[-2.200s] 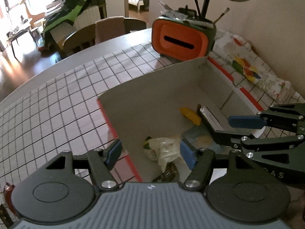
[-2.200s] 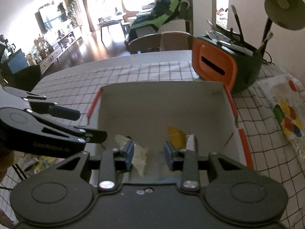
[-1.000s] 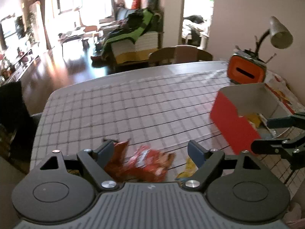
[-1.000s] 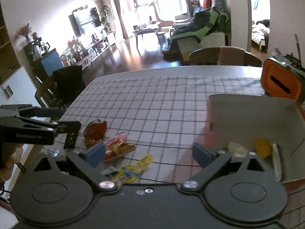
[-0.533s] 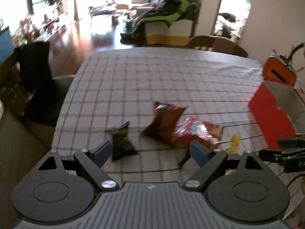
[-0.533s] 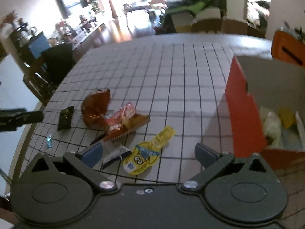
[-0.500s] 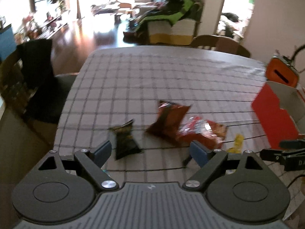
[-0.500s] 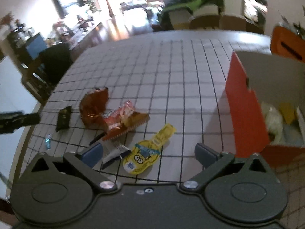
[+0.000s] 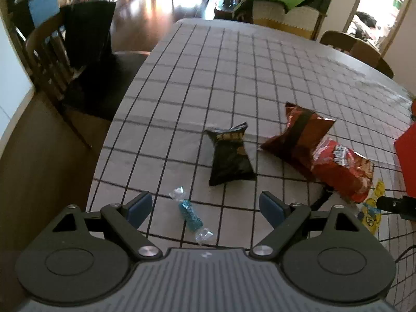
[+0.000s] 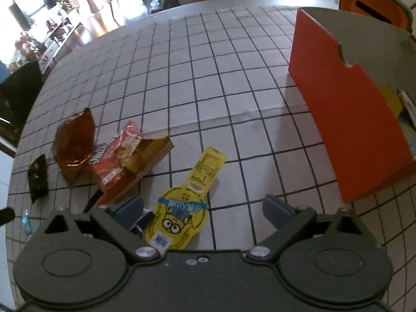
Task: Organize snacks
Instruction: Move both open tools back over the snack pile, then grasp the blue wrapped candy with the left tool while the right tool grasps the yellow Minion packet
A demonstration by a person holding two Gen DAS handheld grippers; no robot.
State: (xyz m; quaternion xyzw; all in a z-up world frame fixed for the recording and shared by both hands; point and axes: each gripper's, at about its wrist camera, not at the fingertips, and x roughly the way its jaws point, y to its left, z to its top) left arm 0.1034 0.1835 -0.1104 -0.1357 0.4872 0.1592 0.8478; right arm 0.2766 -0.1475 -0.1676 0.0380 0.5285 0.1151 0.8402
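Note:
My left gripper (image 9: 205, 208) is open, low over the checked table (image 9: 234, 65), and a blue wrapped candy (image 9: 189, 213) lies loose between its fingers. Beyond it lie a black snack bag (image 9: 230, 156), a dark red bag (image 9: 296, 132) and a bright red bag (image 9: 340, 166). My right gripper (image 10: 202, 209) hangs over a yellow pouch (image 10: 184, 213). Its jaws are closing, and the pads stand clear of the pouch. The orange box (image 10: 351, 119) with snacks inside stands to the right.
A small blue-white wrapper (image 10: 145, 221) lies under the right gripper's left finger. The table's left edge (image 9: 114, 119) drops off beside a dark chair (image 9: 78, 59). An orange holder (image 10: 374, 5) stands behind the box. The red bag (image 10: 124, 161) overlaps the brown bag (image 10: 74, 143).
Both grippers left the box, swung left across the table and sank toward the loose snacks. The left one came over the blue candy, the right one over the yellow pouch.

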